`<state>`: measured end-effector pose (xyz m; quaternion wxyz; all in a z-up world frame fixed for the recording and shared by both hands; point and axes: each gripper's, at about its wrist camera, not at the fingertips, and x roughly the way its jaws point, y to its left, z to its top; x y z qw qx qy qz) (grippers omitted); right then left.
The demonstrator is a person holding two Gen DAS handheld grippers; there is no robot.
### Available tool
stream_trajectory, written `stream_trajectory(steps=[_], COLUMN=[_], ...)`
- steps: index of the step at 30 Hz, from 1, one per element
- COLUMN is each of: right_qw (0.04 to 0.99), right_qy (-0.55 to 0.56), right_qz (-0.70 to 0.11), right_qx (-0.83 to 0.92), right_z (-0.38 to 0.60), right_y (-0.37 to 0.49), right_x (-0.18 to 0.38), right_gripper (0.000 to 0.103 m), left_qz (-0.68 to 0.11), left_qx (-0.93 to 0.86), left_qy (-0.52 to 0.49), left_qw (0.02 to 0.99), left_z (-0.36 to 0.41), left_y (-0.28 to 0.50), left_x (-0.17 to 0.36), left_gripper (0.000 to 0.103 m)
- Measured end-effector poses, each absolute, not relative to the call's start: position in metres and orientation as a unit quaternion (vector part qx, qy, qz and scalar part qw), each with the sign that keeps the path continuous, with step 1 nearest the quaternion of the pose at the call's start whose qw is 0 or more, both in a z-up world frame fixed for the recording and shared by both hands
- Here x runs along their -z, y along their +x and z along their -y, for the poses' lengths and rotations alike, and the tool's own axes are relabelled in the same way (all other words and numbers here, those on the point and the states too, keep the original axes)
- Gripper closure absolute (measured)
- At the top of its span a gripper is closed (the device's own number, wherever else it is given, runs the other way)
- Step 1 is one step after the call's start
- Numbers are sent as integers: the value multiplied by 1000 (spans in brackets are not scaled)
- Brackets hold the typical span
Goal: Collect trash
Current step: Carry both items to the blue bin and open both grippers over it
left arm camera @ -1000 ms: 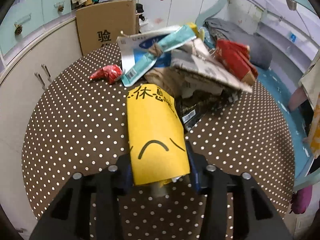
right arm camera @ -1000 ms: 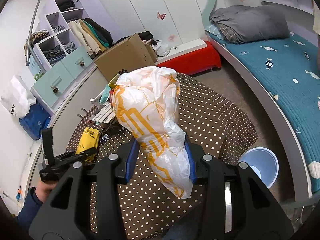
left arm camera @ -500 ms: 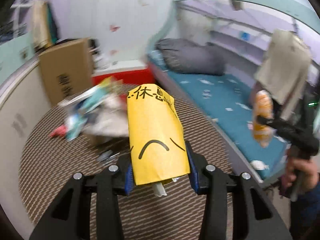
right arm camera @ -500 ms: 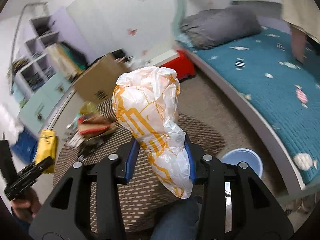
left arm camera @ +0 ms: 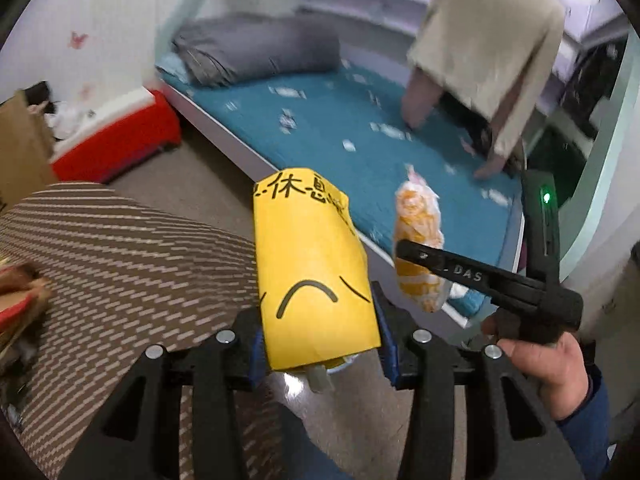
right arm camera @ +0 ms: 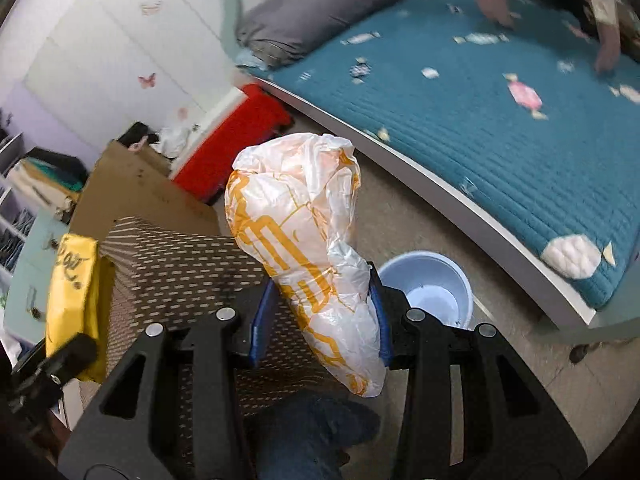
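Nearest the left wrist camera, the left gripper [left arm camera: 320, 344] is clamped on a flat yellow paper packet printed with black characters and a curved frown line [left arm camera: 314, 268], its blue pads pressing both sides. At three o'clock of it, a hand in a blue sleeve [left arm camera: 548, 364] carries the right gripper [right arm camera: 316, 320], which grips a crumpled white plastic bag with orange line print [right arm camera: 304, 248] at its narrow lower part. Both pieces of trash are held in the air, off the brown tablecloth with white dots [right arm camera: 192, 264], which lies at nine o'clock of the bag in the right view. Just beyond the right gripper's fingers, at two o'clock of the bag, a round pale blue plastic bin [right arm camera: 436, 284] stands on the beige floor, beside the white edge of a curved bed with a quilted teal cover [right arm camera: 500, 132]. Farther back, at eleven o'clock, a brown cardboard box [right arm camera: 136, 196] and a red storage box [right arm camera: 236, 140] sit against the white wall. A grey pillow [right arm camera: 316, 12] lies at the bed's far end.
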<state>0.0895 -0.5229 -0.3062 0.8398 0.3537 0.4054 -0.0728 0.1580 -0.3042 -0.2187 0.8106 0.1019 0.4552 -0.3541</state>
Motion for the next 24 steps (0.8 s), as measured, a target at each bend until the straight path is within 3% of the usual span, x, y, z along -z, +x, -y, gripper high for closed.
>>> stream_trajectory(steps=[5,9,10,11,12,17,24], right_qw=[810,793,787,784,780,759,792], right_qy=[386,405,412,415,418,456,419], right_qz=[-434,-447,-452,-455,-458,-451,-414], right_qx=[79,84,81,82,86,109,160], right_z=[543,555,557,559,560,569,564], right_y=[105,114,116,118,119,107,78], right_x=[351,374,381,385,389,401,371], right_gripper=[62,53,49,39,28,6,6], left_qz=[-505,-537,-541,-547,-551,-555,-510], left_qx=[347,346,349,346,338,318,315], left_qy=[140,160,170,182,192,187,163], left_qw=[777,753,746,740,738,745,784], left_z=[359,393,402,410,406,405,376], left_y=[176,185,186,188,193,203,191], left_x=[268,299,308,317,321,324,284], left_gripper=[59,54,43,24,18,15,14])
